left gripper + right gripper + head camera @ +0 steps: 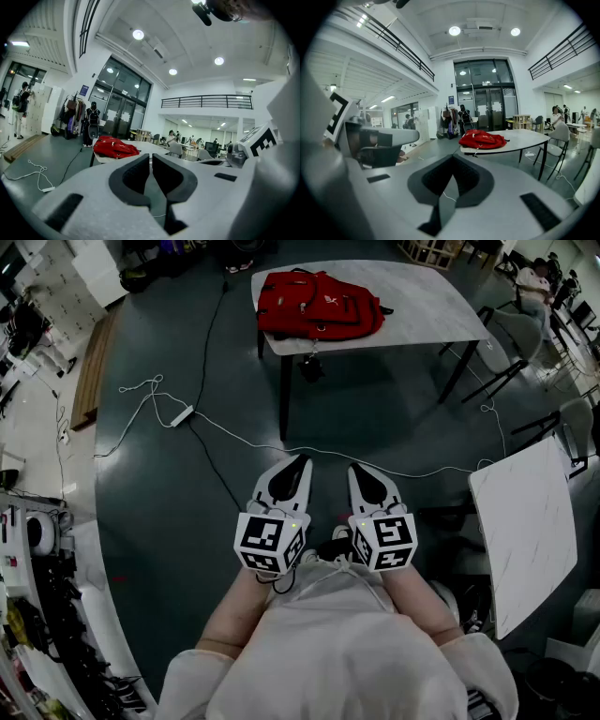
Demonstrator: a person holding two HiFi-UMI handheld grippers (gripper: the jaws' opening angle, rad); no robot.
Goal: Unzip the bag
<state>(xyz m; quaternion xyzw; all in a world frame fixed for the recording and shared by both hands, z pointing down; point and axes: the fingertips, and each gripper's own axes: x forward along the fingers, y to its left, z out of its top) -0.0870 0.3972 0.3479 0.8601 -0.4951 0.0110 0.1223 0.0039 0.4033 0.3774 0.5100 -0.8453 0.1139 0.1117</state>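
The red backpack lies flat on a white marble table at the far side of the room. It shows small and distant in the left gripper view and in the right gripper view. My left gripper and right gripper are held side by side close to my body, over the dark floor, well short of the table. Both point toward the bag. The jaws of each are closed together, with nothing between them.
A power strip and white cables trail across the floor between me and the table. A second white table stands at my right, with chairs beyond it. Shelving lines the left wall. People stand far off.
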